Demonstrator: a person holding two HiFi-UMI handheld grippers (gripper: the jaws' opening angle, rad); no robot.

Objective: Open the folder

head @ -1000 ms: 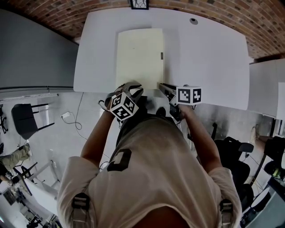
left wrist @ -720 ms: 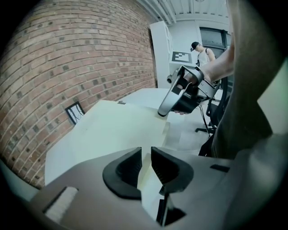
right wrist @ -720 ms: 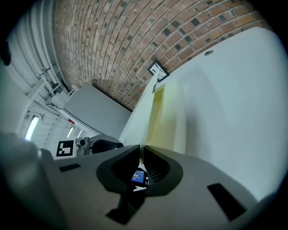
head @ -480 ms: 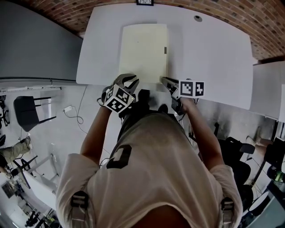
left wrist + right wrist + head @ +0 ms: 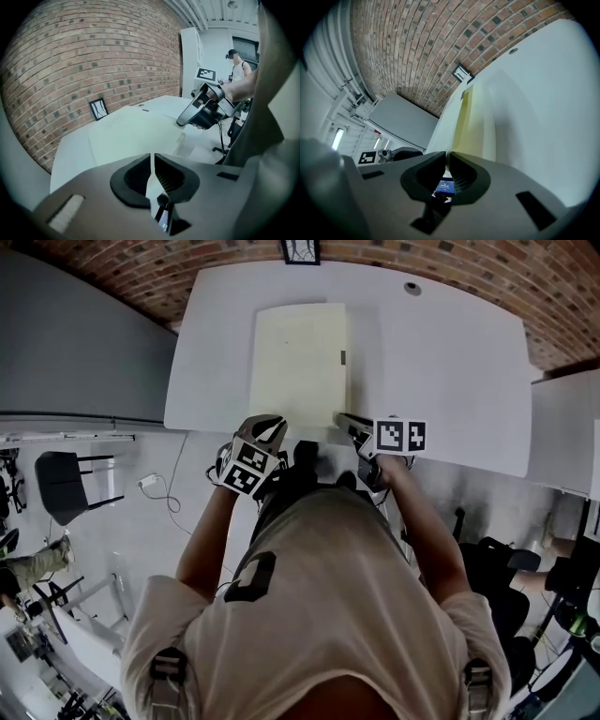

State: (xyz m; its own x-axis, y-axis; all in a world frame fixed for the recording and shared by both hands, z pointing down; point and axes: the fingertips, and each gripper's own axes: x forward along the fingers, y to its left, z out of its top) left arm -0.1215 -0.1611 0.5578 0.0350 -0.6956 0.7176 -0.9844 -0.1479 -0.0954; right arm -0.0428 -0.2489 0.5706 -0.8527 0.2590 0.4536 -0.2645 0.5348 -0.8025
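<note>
So the folder (image 5: 298, 362) is lying flat and closed on the white table (image 5: 441, 362), long side running away from the person, sitting a bit left of the table's middle. There's a small dark tab (image 5: 342, 357) on its right edge.

Right gripper (image 5: 345, 418) is down at the near right corner. In the right gripper view the yellowish edge of the folder runs straight into the slit between the jaws, so it looks clenched on that corner.

Left gripper (image 5: 270, 425) is at the near edge, close to the left corner. Its jaws have just been closing and now they're pinched to a thin slit. Only a pale strip shows through it, and honestly I can't tell whether any of the cover is caught in there. The two grippers sit apart, one per corner.
</note>
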